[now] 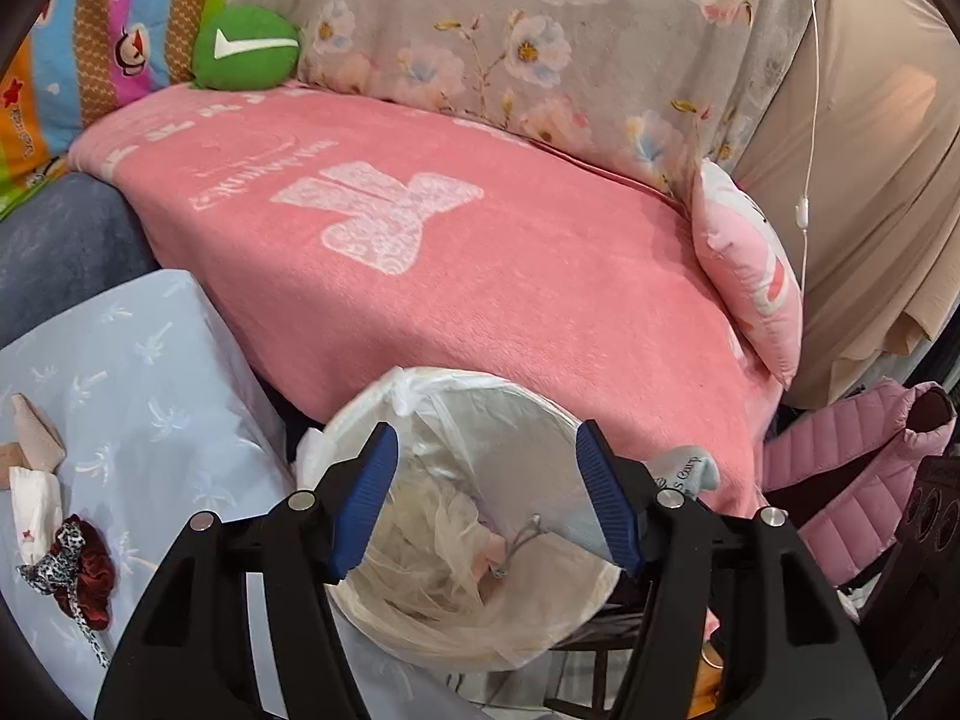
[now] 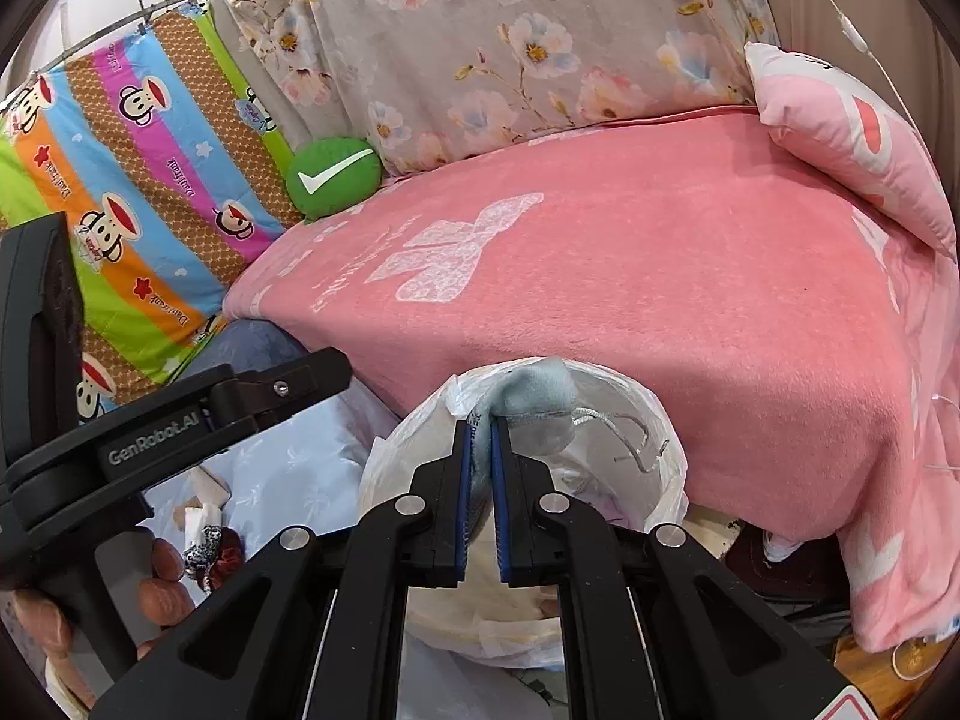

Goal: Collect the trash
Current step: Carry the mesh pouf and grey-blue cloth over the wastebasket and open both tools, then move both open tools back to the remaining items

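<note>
A round trash bin (image 1: 528,420) lined with a white plastic bag stands against the front of the pink sofa and holds crumpled pale wrappers. My left gripper (image 1: 486,498) hangs over its mouth, open, with nothing between the blue pads. In the right wrist view my right gripper (image 2: 480,438) is shut on a light blue cloth pouch (image 2: 534,402) with a grey drawstring, held just above the bin (image 2: 624,402). The same pouch (image 1: 684,471) shows beside the left gripper's right finger. A hand (image 2: 162,576) holds the left gripper body (image 2: 180,420).
A pink blanket (image 1: 480,276) covers the sofa seat behind the bin, with a green round cushion (image 1: 246,48) and a pink pillow (image 1: 750,276). Left of the bin, a pale blue tablecloth (image 1: 150,396) bears a tissue (image 1: 36,504) and scrunchies (image 1: 78,564). A pink puffer jacket (image 1: 852,480) lies to the right.
</note>
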